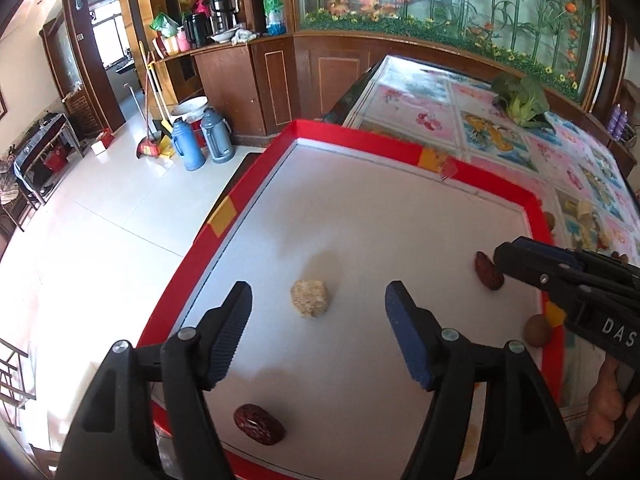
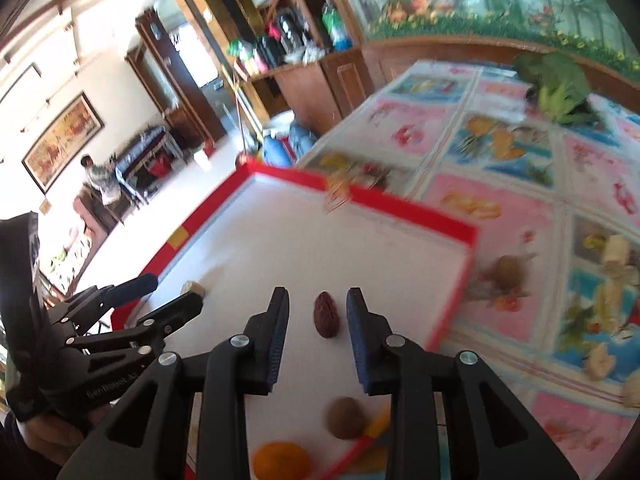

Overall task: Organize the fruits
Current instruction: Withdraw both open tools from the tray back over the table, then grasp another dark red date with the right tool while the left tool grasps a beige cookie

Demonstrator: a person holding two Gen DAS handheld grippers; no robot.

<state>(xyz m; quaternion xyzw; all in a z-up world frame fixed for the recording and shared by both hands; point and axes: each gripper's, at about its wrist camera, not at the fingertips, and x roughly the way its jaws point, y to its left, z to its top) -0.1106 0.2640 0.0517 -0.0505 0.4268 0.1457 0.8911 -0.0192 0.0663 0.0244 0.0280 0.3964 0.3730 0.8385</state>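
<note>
The left gripper point(image 1: 320, 336) stands wide, jaws apart over the white tray point(image 1: 360, 208), with nothing between its pads; a beige lump point(image 1: 310, 298) lies on the tray floor just beyond its fingertips, untouched. A red date point(image 1: 259, 424) lies below the left finger near the tray's near edge, partly cut off by that finger's arm. The right gripper point(image 2: 318, 312) is narrowly parted; a second date point(image 2: 326, 320) lies on the tray between its fingertips, and the pads stand clear of it on both sides. In the left wrist view the right gripper's tip covers one end of this date.

A brown round fruit point(image 2: 346, 418) sits by the tray's right edge, close to the red rim; an orange fruit point(image 2: 282, 460) shows at the bottom of the right wrist view, partly hidden by the gripper's arms, and whether it lies inside the tray is unclear. The right wrist view is smeared with blur, so the things on the flowered cloth point(image 2: 500, 208) are hard to make out: another brown round fruit point(image 2: 508, 272) just outside the tray's right rim, pale pieces point(image 2: 616, 256) further right, and leafy greens point(image 2: 560, 88) at the table's far edge. The hand on the right gripper is cut off at the left wrist view's edge
</note>
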